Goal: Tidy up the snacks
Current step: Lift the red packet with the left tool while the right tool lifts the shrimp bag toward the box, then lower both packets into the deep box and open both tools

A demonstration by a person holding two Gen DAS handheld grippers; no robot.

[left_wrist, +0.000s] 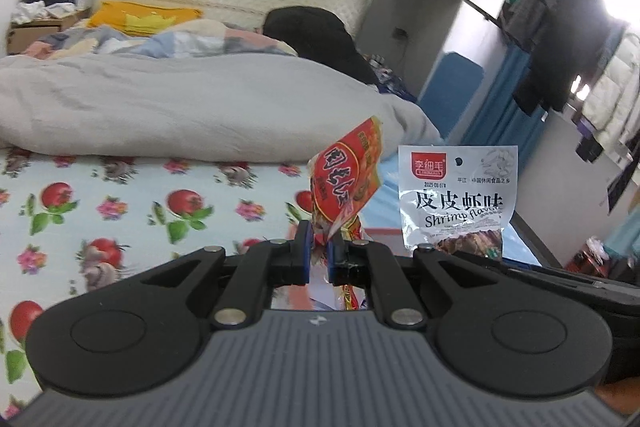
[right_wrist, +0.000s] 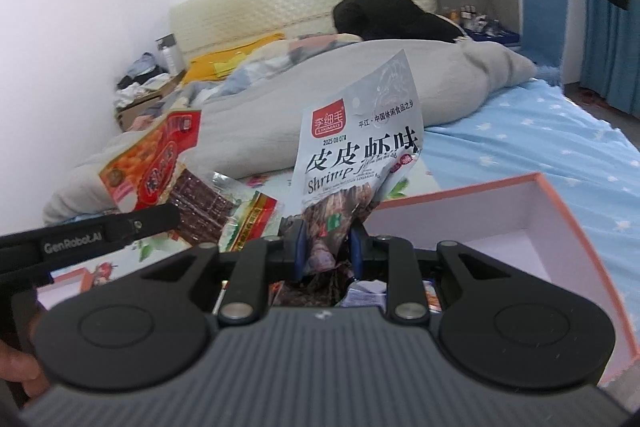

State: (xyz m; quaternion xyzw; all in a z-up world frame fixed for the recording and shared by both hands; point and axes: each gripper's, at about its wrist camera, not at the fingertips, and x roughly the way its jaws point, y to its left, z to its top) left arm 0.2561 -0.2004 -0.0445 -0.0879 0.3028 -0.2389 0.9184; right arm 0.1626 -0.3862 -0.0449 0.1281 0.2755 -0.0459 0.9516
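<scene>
My left gripper is shut on a red and orange snack packet and holds it upright above the bed; the same packet shows at the left in the right wrist view. My right gripper is shut on a silver shrimp-flavour packet, held upright over a pink-edged white box. That silver packet shows to the right in the left wrist view. More small snack packets lie in the box under the right gripper.
A floral sheet covers the near bed. A grey duvet and a black garment lie behind. The left gripper's arm reaches in from the left. Clothes hang at the right.
</scene>
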